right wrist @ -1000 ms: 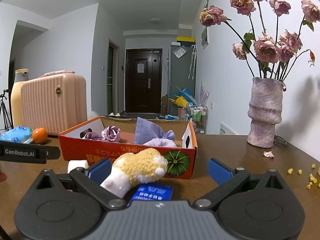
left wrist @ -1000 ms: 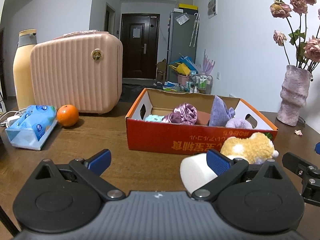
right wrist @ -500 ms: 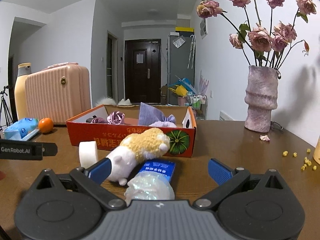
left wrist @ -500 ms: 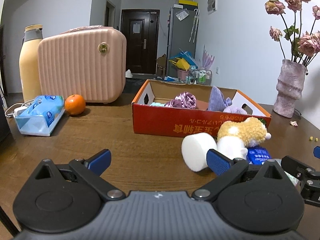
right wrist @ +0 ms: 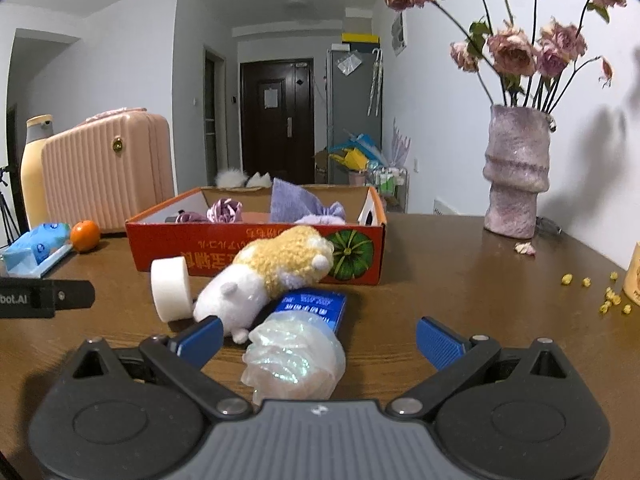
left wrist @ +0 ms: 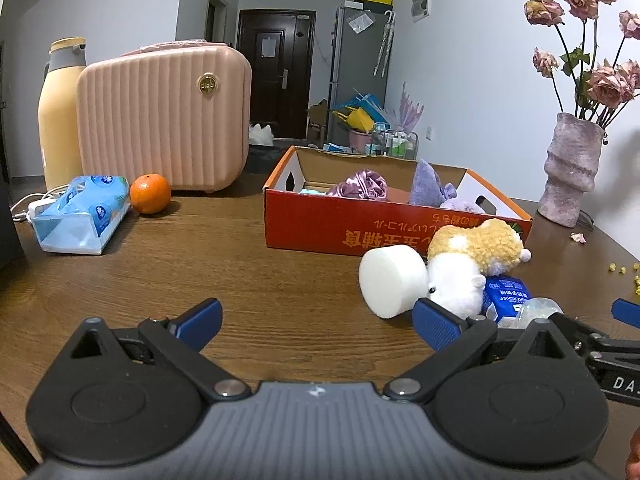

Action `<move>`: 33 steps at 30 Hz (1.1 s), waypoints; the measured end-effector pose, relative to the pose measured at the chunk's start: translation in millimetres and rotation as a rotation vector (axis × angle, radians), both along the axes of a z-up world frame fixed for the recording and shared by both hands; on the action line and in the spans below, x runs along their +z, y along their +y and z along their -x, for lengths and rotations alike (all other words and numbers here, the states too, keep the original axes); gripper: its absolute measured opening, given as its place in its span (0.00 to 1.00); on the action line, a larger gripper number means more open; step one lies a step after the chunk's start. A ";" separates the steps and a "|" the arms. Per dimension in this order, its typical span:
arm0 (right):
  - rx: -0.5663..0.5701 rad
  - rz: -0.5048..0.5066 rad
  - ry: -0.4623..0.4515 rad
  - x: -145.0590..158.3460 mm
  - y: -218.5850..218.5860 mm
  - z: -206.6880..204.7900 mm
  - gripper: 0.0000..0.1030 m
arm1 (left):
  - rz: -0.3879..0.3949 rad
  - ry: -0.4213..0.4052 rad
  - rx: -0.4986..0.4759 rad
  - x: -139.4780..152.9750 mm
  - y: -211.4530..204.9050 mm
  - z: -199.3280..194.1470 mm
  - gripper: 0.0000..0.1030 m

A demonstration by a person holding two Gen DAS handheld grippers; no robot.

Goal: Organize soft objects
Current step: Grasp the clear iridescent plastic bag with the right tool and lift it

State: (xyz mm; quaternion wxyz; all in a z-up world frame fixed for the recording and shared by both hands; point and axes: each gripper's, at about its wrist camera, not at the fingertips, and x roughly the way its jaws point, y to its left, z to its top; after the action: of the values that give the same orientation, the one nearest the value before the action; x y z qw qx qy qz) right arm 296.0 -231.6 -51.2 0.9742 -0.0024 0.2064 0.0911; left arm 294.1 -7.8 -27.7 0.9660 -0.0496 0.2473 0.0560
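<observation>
Both my left claw (left wrist: 316, 322) and right claw (right wrist: 318, 336) gape, released, over bare worktop (left wrist: 240, 280). The fluffy yellow-white plush toy (right wrist: 272, 276) lies touching the red box (right wrist: 256, 252) front wall.

The bench (left wrist: 248, 280) is dark brown wood grain. The box (right wrist: 256, 248) is red outside with orange print and a green pumpkin picture, white and plain brown within. The plush toy (right wrist: 272, 276) is yellow and white; at its 9 o'clock the foam roll (right wrist: 170, 288) is white. The packet (right wrist: 312, 306) is blue with white lettering, its wrap (right wrist: 294, 360) clear and shimmery. The suitcase (left wrist: 160, 116) is ribbed pale pink, the orange (left wrist: 150, 193) bright orange, the tissue pack (left wrist: 80, 216) light blue, the vase (right wrist: 514, 176) mottled mauve with faded pink roses (right wrist: 520, 44). Both grippers' fingers (right wrist: 436, 342) carry blue pads on black
</observation>
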 end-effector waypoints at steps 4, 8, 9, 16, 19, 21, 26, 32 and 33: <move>-0.005 -0.003 0.048 -5.0 0.9 -7.9 1.00 | 0.006 0.013 0.001 -1.6 1.3 -2.1 1.00; -0.010 -0.013 0.092 -9.7 3.9 -16.3 0.99 | 0.003 0.024 0.006 -3.6 0.8 -3.7 1.00; -0.008 -0.016 0.101 -10.6 4.8 -18.2 0.99 | 0.003 0.025 0.006 -3.9 0.8 -3.7 1.00; 0.005 -0.015 0.137 -14.2 12.1 -25.5 0.82 | 0.003 0.036 0.012 -5.7 1.8 -5.3 1.00; 0.018 -0.016 0.139 -14.3 12.7 -24.2 0.72 | 0.003 0.039 0.012 -6.4 1.7 -6.0 1.00; 0.022 -0.019 0.143 -14.4 12.8 -24.4 0.61 | 0.004 0.040 0.010 -6.6 1.7 -5.9 1.00; 0.028 -0.020 0.138 -13.8 12.1 -22.8 0.41 | 0.002 0.041 0.012 -7.2 1.2 -6.2 1.00; 0.015 -0.027 0.081 -7.6 8.8 -14.8 0.39 | 0.002 0.043 0.014 -7.7 1.3 -6.3 1.00; 0.011 -0.029 0.071 -6.7 7.6 -13.8 0.39 | 0.002 0.044 0.014 -8.1 1.5 -6.6 1.00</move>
State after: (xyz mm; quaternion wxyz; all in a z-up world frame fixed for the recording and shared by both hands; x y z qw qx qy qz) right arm 309.8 -224.0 -57.9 0.9657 0.0136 0.2396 0.0992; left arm 300.7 -6.3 -35.8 0.9599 -0.0513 0.2682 0.0636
